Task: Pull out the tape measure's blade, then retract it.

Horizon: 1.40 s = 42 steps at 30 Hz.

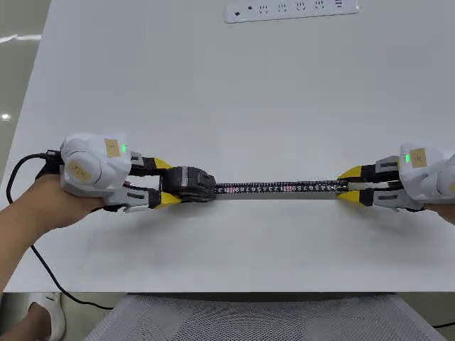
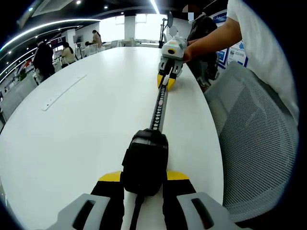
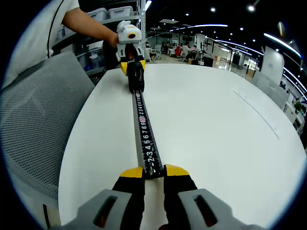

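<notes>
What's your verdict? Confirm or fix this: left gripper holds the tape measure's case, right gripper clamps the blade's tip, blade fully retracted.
Wrong on the blade: it is pulled out, not retracted. The head view shows it stretched from the case in the left gripper to the right gripper clamping its tip.

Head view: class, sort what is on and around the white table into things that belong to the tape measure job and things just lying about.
Belongs to the job: tape measure case, clamped in the left gripper; blade, pulled out, its end pinched by the right gripper.
Just lying about: power strip at the far edge of the table; mesh chair at its near edge.
</notes>
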Each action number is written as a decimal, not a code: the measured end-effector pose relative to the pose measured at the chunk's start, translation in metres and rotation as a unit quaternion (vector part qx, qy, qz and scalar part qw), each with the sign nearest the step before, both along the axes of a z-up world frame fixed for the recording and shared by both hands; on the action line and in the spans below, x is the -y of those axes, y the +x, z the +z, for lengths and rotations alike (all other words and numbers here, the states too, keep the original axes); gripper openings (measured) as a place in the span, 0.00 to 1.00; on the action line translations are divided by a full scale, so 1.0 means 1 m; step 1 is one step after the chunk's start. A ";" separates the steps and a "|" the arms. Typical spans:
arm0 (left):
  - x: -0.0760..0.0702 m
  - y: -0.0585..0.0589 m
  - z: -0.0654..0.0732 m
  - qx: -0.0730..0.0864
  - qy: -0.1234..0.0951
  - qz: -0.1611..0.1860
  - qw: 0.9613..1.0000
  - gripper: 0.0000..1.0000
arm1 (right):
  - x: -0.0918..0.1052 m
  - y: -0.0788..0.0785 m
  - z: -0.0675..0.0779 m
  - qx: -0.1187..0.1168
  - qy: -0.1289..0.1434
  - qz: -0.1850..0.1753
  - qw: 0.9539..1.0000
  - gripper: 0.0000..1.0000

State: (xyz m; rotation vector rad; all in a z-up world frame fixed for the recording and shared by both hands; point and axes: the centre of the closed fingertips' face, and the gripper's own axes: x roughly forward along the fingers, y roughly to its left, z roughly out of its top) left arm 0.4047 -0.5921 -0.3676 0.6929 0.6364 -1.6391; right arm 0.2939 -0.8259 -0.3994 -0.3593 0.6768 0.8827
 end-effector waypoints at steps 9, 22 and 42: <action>0.001 0.000 0.000 -0.001 0.000 -0.002 1.000 0.27 | 0.009 -0.004 0.000 -0.003 -0.007 -0.001 1.000 0.12; 0.001 -0.002 0.000 0.000 -0.001 0.000 1.000 0.28 | 0.013 -0.007 -0.001 -0.010 0.004 -0.020 1.000 0.12; 0.001 -0.001 -0.001 -0.002 0.008 0.014 1.000 0.29 | 0.009 -0.005 -0.003 -0.021 0.007 -0.017 1.000 0.14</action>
